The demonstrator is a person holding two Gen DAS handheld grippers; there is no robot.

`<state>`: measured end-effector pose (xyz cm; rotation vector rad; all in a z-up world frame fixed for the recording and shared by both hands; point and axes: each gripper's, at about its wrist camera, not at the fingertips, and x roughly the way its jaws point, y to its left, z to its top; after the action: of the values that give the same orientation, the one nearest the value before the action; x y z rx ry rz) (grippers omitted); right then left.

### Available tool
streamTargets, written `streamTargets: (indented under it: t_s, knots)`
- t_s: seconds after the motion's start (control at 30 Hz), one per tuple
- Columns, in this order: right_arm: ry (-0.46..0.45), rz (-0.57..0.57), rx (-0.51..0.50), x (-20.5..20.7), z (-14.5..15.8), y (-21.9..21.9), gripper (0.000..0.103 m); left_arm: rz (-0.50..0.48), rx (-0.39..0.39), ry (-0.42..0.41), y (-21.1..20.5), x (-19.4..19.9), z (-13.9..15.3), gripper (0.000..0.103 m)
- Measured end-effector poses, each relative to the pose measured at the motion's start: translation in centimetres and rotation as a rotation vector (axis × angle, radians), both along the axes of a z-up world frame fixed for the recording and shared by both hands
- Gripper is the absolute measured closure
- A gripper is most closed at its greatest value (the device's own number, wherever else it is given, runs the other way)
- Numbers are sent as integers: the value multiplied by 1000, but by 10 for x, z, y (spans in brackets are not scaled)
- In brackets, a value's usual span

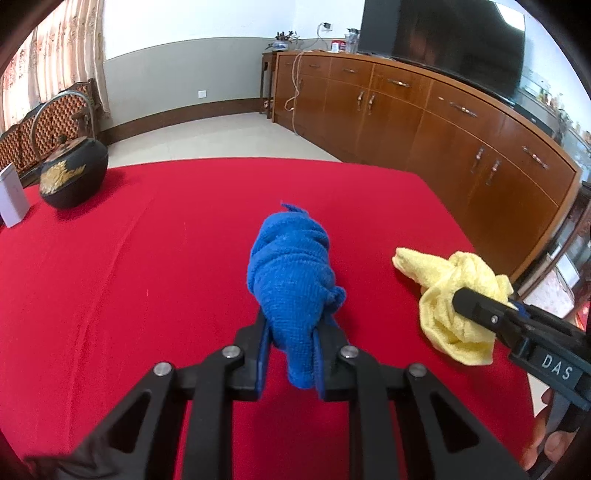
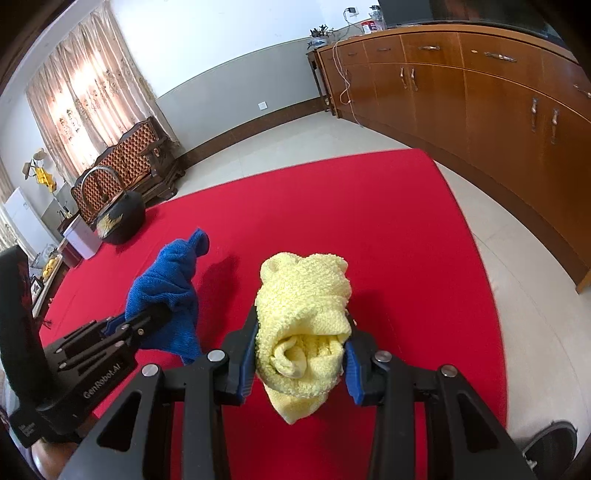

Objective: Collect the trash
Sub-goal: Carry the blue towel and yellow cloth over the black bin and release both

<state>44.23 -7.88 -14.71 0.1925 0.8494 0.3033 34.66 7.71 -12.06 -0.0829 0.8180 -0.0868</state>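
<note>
Red cloth covers the counter [image 1: 147, 295] from edge to edge, and both grippers are busy above it. The left gripper [image 1: 291, 347] has its jaws clamped on a bunched blue towel [image 1: 291, 273], which sticks out forward past the fingertips in a tight roll, its near end hanging between the blue pads. In the right wrist view that same blue towel [image 2: 166, 288] droops from the left gripper's fingers, above the red cloth, and throws a dark shadow beside it.

Over on the right, the right gripper [image 2: 301, 363] has its jaws closed around a crumpled yellow towel [image 2: 306, 317]. This bundle is fatter, so the jaws stand wider than the left pair, yet both pads press into the fabric. From the left wrist view the yellow towel [image 1: 458, 295] sits near the counter's right edge, with the right gripper's black finger [image 1: 480, 306] lying across it.

At the far left corner of the counter stands a black teapot [image 1: 74, 177] with a gold pattern and a hoop handle, just beside a white box [image 1: 13, 195]. Beyond the counter, a long wooden cabinet [image 1: 443, 122] runs along the wall under a dark television [image 1: 443, 33]. A wooden bench [image 2: 133, 155] stands by the curtains [image 2: 85, 96].
</note>
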Motion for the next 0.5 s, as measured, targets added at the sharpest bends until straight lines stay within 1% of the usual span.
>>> streamTargets:
  t_s: [0.2, 0.3, 0.37, 0.43, 0.47, 0.5]
  knots:
    - [8, -21, 2, -50, 1, -20, 61, -16, -12, 42, -8, -35, -7, 82]
    - [24, -24, -4, -64, -4, -26, 61, -10, -24, 71, -10, -39, -13, 78]
    - [38, -20, -3, -69, -8, -28, 61, -5, -33, 72, -9, -39, -14, 70]
    - [43, -19, -3, -70, -9, -29, 57, 7, -36, 69, -9, -37, -12, 43]
    - [41, -22, -5, -70, -8, -30, 57, 14, -36, 60, -10, -37, -10, 38]
    - [35, -29, -7, -70, -8, -31, 55, 20, -35, 46, -11, -36, -7, 34]
